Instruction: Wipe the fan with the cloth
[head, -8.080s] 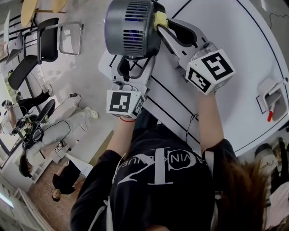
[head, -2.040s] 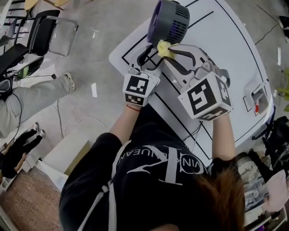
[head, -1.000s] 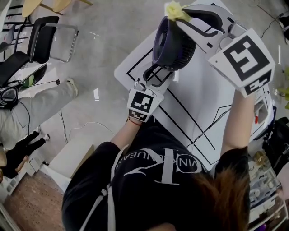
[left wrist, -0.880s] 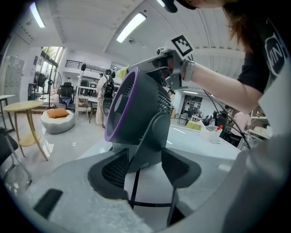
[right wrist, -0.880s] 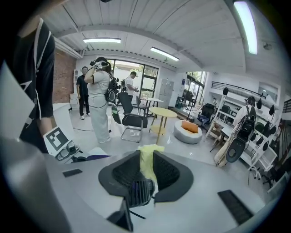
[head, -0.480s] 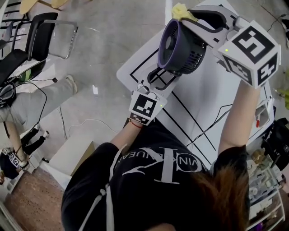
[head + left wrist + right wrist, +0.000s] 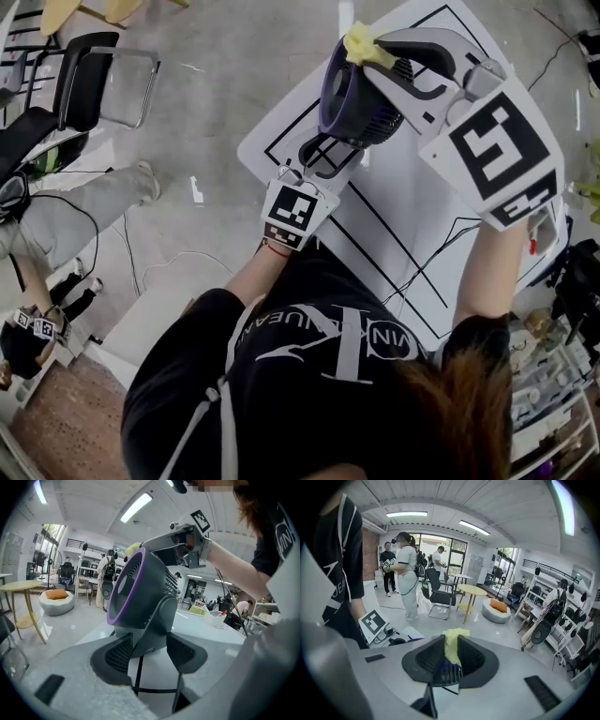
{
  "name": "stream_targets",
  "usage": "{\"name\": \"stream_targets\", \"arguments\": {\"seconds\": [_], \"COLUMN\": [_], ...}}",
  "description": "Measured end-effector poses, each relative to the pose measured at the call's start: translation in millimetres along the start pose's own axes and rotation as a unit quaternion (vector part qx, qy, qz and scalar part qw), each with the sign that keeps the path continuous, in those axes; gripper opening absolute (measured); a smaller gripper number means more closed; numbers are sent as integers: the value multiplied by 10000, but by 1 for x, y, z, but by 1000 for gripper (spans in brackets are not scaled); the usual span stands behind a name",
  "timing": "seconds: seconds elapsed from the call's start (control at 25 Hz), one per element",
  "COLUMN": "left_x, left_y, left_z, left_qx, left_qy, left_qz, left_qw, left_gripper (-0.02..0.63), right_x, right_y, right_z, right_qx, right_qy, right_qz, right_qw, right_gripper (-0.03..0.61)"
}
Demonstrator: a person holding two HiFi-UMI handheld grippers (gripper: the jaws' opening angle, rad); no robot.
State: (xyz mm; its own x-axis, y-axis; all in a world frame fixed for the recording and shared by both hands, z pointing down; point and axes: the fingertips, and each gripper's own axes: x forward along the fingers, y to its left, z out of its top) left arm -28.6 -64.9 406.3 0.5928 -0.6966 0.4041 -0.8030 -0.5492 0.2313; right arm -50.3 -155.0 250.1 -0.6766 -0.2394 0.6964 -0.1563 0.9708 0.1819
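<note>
**Cloth drawn back onto the fan's rim**

In the last half second I have brought the right gripper [image 7: 377,58], clenched on the yellow cloth [image 7: 362,45], down against the upper rim of the fan [image 7: 361,98]; the left gripper [image 7: 317,157] clasps the fan's stand at the table [image 7: 422,216] corner; the wiping is mid-stroke, I judge.

A lab-like workshop hall: ceiling strip lights [image 7: 407,513], gear-hung racks [image 7: 569,620], a line-marked white table [image 7: 394,202], cables [image 7: 173,255] across the floor [image 7: 234,75].
</note>
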Motion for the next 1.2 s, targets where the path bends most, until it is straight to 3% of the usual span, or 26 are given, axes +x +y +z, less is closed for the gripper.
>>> {"name": "stream_targets", "arguments": {"seconds": [0.44,0.72,1.0,1.2], "left_x": [1,2,-5,-6], "left_y": [-2,-4,1,1], "left_z": [-4,-5,-6,-8], "left_qx": [-62,0,270,817], "left_qy": [9,-58,19,231], "left_qz": [15,37,-95,-423], "left_qw": [10000,10000,9996,9955], "left_gripper": [232,229,196,189], "right_x": [-12,-10,14,25], "right_y": [48,83,121,130], "right_z": [-1,-7,-19,-29], "right_qx": [-218,-192,-267,-184], "right_qy": [-11,-20,229,268], "right_qz": [-120,86,272,55], "right_qw": [9997,9998,9990,9995], "right_gripper": [83,84,84,86]}}
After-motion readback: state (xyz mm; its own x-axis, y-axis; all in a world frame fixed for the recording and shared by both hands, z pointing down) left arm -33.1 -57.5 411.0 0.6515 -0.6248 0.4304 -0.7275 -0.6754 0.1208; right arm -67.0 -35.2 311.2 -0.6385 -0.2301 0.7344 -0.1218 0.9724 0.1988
